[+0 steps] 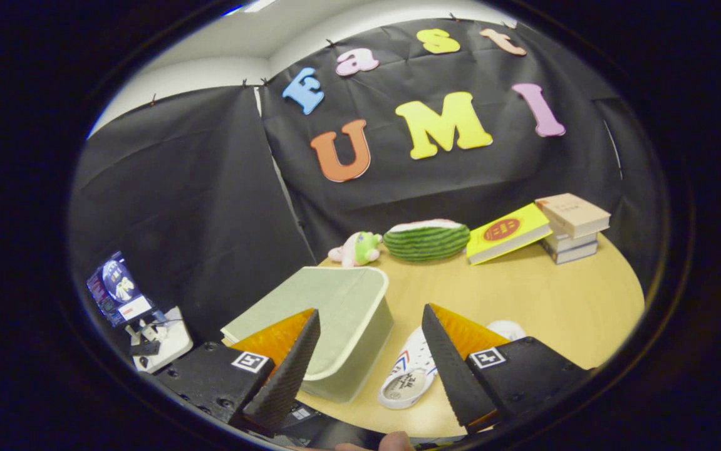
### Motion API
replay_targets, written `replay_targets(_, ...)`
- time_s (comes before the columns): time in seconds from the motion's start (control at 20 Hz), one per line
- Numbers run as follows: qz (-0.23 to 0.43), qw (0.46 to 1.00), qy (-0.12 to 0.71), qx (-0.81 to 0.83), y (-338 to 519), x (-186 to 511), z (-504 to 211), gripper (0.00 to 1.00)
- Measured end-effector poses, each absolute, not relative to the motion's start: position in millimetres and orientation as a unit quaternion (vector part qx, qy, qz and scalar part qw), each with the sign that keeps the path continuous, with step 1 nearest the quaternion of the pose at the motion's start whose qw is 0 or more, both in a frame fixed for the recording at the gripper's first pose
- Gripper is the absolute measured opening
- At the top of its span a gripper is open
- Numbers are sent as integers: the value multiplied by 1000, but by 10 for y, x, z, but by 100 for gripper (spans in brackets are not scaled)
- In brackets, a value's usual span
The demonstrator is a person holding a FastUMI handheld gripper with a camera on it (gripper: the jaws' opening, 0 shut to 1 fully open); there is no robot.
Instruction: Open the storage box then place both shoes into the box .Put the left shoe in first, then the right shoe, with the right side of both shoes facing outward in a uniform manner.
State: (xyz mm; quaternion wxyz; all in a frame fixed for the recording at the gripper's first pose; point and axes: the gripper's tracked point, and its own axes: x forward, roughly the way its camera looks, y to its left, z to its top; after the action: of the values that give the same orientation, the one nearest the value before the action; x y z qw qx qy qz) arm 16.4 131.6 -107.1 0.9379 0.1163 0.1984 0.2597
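Jaws (369,351) stand wide apart and hold nothing, hovering above the desk (542,294). Under and between the fingers sits the box (335,313), pale green, lid still down, its rounded corner pointing toward the far side. Just beside it, partly behind the right finger, lies a white shoe (410,376) with its opening up; a second pale shape (507,329) past that finger may be the other shoe, too hidden to say

Judging by looks, the box is light, stiff plastic with a smooth lid that could slip; the lid's overhanging lip along the near side seems the best hold for lifting. The shoe appears light and soft-walled, so its collar or heel should pinch well

Open desk lies beyond the right finger. Watermelon (426,241), plush toy (357,247) and books (570,228) line the far edge, well apart. Box stands close to the desk's left edge, so a swinging lid has little margin there
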Motion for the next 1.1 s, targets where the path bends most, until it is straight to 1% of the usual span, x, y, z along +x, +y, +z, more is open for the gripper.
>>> replay_targets(0.2,311,903,250,157,1606,137,-1331,99)
replay_targets(0.35,331,878,292,184,1752,158,-1521,98)
replay_targets(0.55,349,843,340,229,1913,230,-1754,94)
replay_targets(0.6,355,831,352,246,1948,240,-1791,91)
replay_targets(0.7,368,802,373,285,2005,238,-1822,82)
replay_targets(0.85,371,776,387,332,1996,251,-1786,53)
replay_targets(1.0,374,762,383,365,1970,262,-1629,15)
replay_targets(1.1,378,760,381,367,1967,250,-1529,7)
